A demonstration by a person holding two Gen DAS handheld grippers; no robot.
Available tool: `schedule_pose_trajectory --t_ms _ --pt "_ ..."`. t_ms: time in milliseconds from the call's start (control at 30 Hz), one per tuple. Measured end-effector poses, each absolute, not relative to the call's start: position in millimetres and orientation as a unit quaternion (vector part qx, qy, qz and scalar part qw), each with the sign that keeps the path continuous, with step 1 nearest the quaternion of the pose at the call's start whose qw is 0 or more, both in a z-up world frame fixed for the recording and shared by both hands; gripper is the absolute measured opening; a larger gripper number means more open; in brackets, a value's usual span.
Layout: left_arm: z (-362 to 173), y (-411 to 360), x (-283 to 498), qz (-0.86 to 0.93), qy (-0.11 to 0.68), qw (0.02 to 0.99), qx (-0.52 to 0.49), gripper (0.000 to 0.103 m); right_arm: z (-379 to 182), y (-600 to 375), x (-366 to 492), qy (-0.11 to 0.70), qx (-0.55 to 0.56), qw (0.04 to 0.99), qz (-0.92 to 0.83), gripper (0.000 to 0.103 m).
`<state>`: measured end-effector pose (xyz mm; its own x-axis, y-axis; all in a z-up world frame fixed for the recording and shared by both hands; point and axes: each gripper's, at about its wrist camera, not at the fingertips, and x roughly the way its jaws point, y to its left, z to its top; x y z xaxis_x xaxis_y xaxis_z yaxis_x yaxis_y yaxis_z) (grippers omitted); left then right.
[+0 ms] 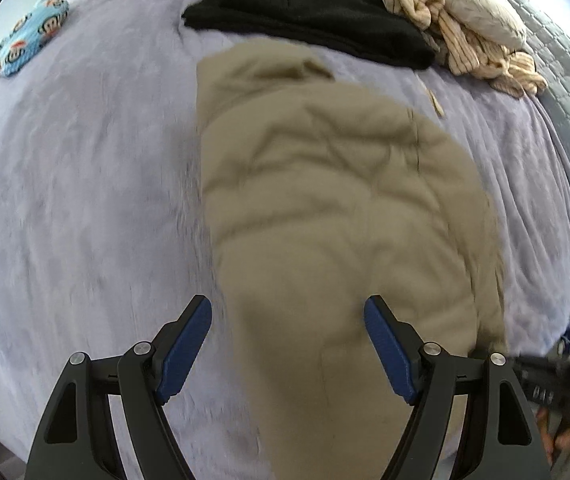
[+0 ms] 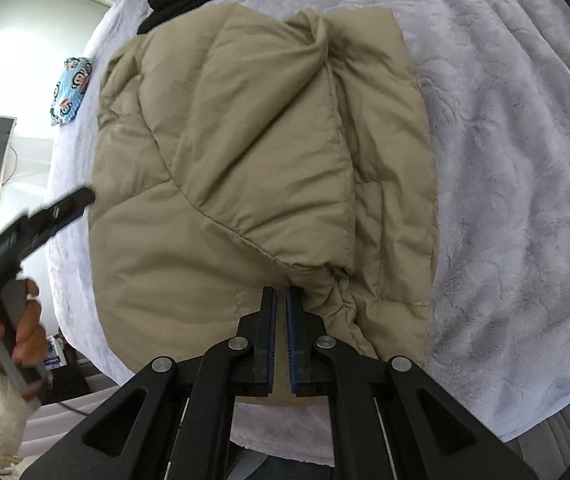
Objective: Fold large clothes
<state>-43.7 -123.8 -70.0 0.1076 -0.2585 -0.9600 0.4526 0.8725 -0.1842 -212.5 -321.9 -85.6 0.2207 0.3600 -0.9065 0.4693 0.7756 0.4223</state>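
A tan puffer jacket (image 1: 325,200) lies folded lengthwise on the lilac plush bedspread (image 1: 85,180). My left gripper (image 1: 287,312) is open and empty, hovering above the jacket's near end. In the right wrist view the jacket (image 2: 245,152) has one side folded over its middle. My right gripper (image 2: 281,296) has its jaws nearly together over the jacket's near hem; no fabric shows between the pads. The left gripper (image 2: 61,210) shows at the left edge of that view, held in a hand.
A black garment (image 1: 305,16) lies beyond the jacket. A cream striped garment (image 1: 473,52) and a pale quilted cushion (image 1: 469,0) sit at the far right. A blue monkey-print cloth (image 1: 25,36) lies far left. The bed's near edge (image 2: 285,444) is below my right gripper.
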Motion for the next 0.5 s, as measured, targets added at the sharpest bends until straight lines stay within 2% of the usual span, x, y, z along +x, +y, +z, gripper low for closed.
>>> schedule_pose_trajectory --t_ms 33,100,133,467,500 --pt "-71.7 -120.5 -48.4 -0.240 0.625 0.739 0.076 0.080 -85.3 -321.7 -213.5 0.625 0.332 0.705 -0.039 0.006" --pt "-74.2 -117.4 -53.3 -0.235 0.625 0.741 0.078 0.100 -81.8 -320.2 -209.3 0.628 0.328 0.704 -0.038 0.006" --pt "-75.4 -115.9 -55.0 -0.228 0.625 0.742 0.082 0.103 -80.1 -320.5 -208.4 0.629 0.327 0.704 -0.038 0.006" --pt "-80.4 -109.8 -49.3 -0.230 0.636 0.734 0.058 0.103 -49.8 -345.5 -199.5 0.601 0.332 0.726 -0.052 0.006" --pt "-80.8 -109.4 -47.5 -0.230 0.636 0.734 0.056 0.103 -49.8 -349.4 -198.5 0.599 0.332 0.727 -0.055 0.014"
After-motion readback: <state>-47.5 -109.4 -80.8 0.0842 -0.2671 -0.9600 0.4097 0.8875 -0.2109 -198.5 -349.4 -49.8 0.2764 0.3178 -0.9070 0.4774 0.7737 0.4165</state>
